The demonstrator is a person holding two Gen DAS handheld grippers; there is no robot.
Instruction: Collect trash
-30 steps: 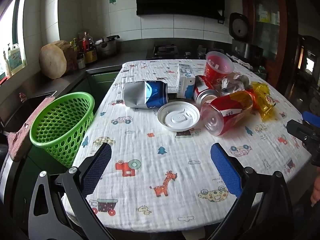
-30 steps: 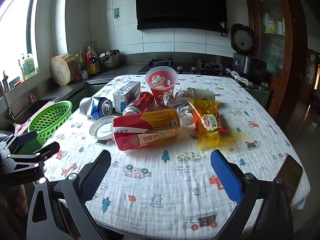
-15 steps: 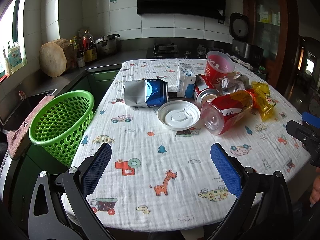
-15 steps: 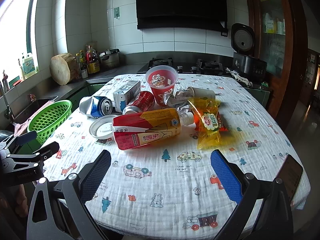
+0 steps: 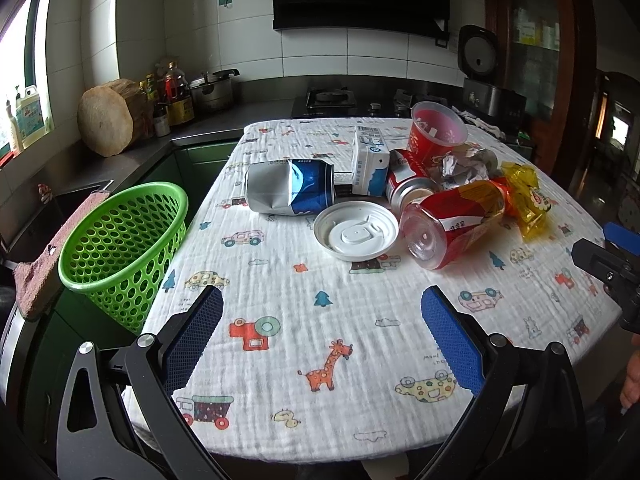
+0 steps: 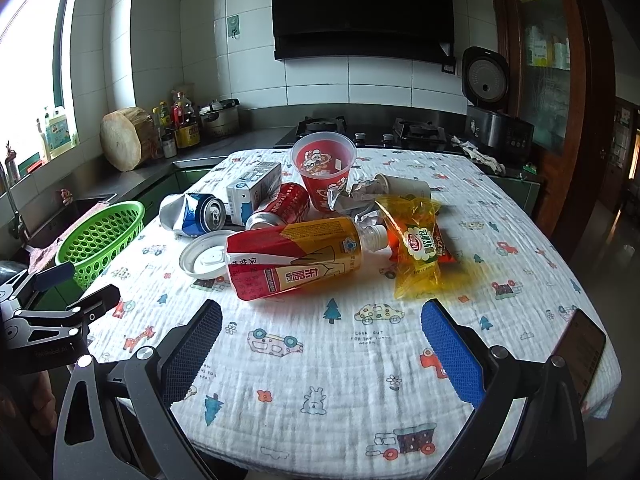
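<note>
**Trash heaped mid-table, both grippers spread and empty**

Landmark: white plastic lid [image 5: 356, 232], lying flat on the printed tablecloth [image 5: 280, 312].

Well left of the lid, off the table edge: green mesh basket [image 5: 124, 248], tilted, resting against a pinkish cloth [image 5: 60, 248] by the counter. Nothing visible inside it.

Just left of the lid and behind: dented blue-and-silver can [image 5: 290, 192], on its side. Behind the lid: white-and-blue milk carton [image 5: 370, 164], lying down. Touching the lid's right rear: red can [image 5: 410, 188], on its side, open end toward the lid.

Right of the lid, its base just beside the rim: red-and-yellow tea bottle [image 6: 296, 260], on its side, neck pointing away from the lid. Behind the bottle: red plastic cup [image 6: 324, 172], upright, with crumpled paper [image 6: 356, 204] against its right side and a paper cup [image 6: 404, 188] on its side beyond that. Far right of the lid, past the bottle neck: yellow snack packet [image 6: 418, 248], flat on the cloth.

Left gripper [image 5: 322, 320]: fingers wide apart, nothing between them, near table edge, short of the lid. Right gripper [image 6: 322, 320]: fingers wide apart, nothing held, short of the bottle. A phone [image 6: 586, 352] lies at the right table edge.

Against the frames a second back: heap unmoved; both grippers still parked, the views almost unchanged.
</note>
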